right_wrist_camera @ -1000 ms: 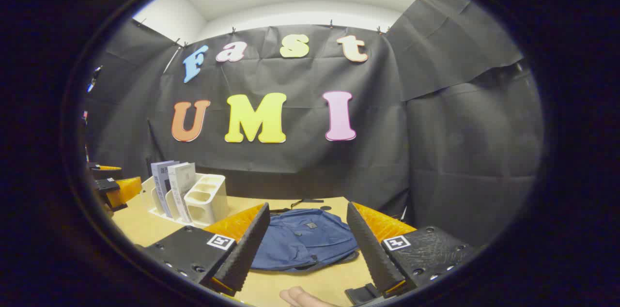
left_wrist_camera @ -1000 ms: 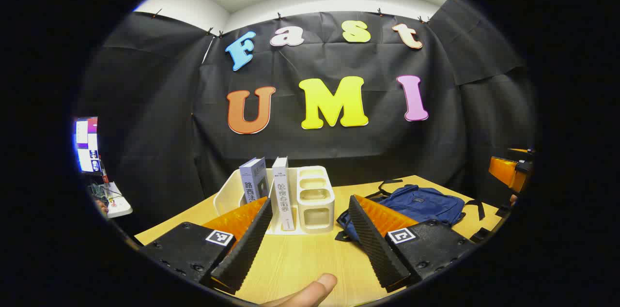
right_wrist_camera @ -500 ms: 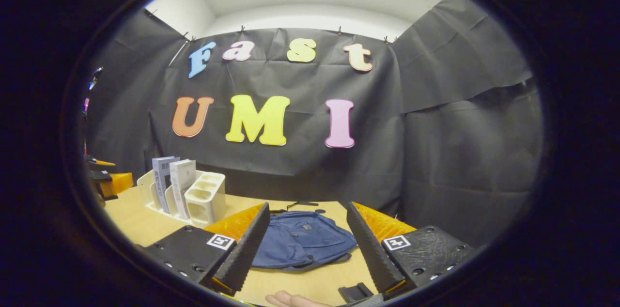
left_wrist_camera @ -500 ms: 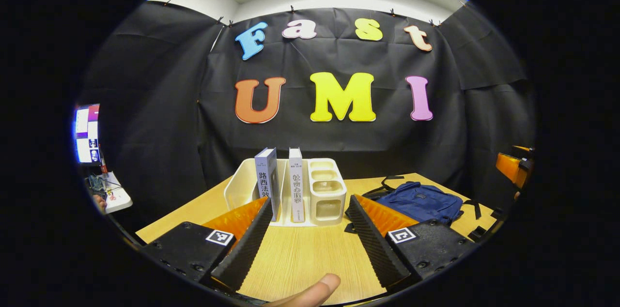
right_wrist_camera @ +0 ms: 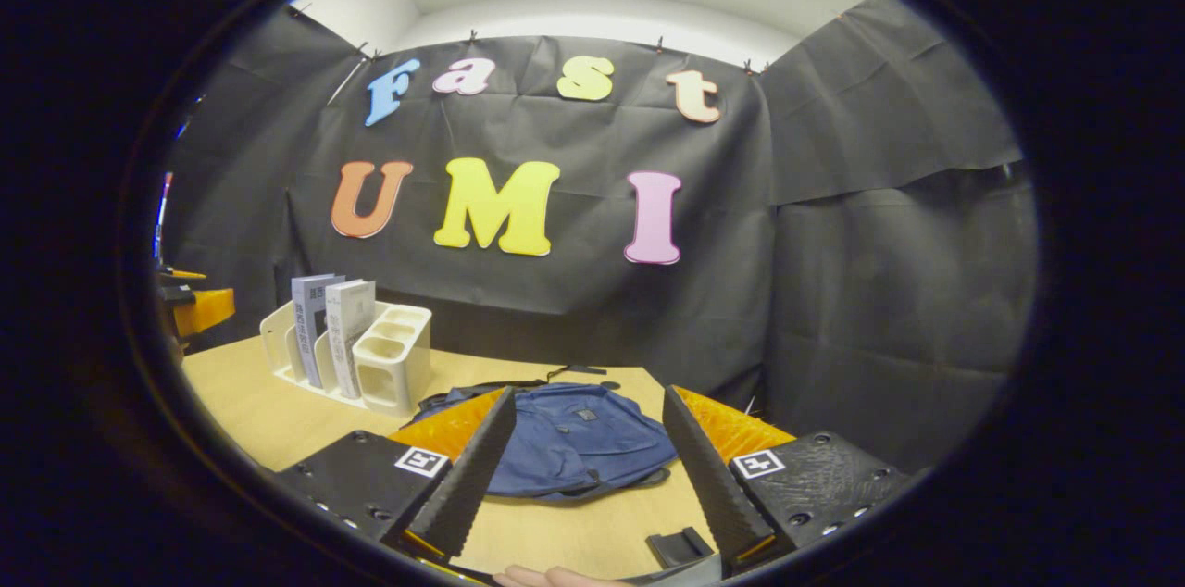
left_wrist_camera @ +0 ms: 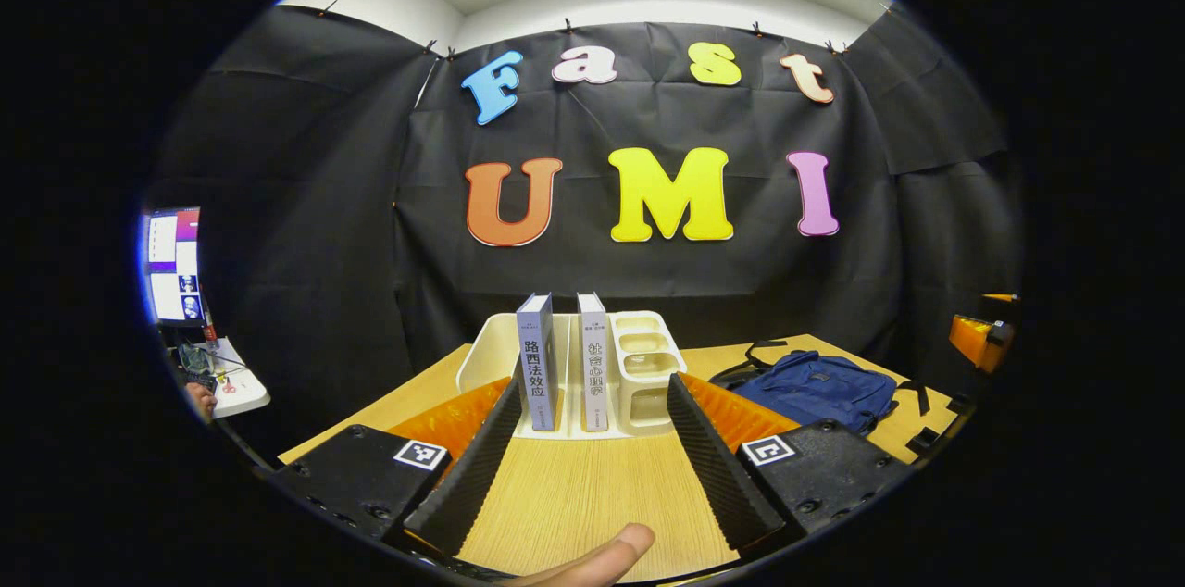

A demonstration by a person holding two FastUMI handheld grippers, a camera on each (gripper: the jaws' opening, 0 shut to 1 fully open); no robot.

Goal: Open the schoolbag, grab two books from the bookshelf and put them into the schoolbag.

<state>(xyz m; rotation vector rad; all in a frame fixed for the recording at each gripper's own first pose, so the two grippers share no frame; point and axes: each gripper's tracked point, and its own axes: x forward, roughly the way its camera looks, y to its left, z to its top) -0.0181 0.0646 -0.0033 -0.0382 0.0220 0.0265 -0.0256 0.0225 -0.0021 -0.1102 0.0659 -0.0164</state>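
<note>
On the worktop (right_wrist_camera: pixel 278 411), the schoolbag (right_wrist_camera: pixel 574 448) lies flat and unopened, directly ahead of the right gripper (right_wrist_camera: pixel 585 467), fingers apart. Two books (left_wrist_camera: pixel 565 365) stand upright in the bookshelf (left_wrist_camera: pixel 639 365), ahead of the left gripper (left_wrist_camera: pixel 588 457), fingers apart, empty.

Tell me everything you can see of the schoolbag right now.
The schoolbag is dark blue fabric with black straps trailing behind it and a small patch on its front. It lies flat and slumped on the wooden table, right of the bookshelf, looking closed. Nothing grips it; the right gripper points at it, jaws open.
</note>
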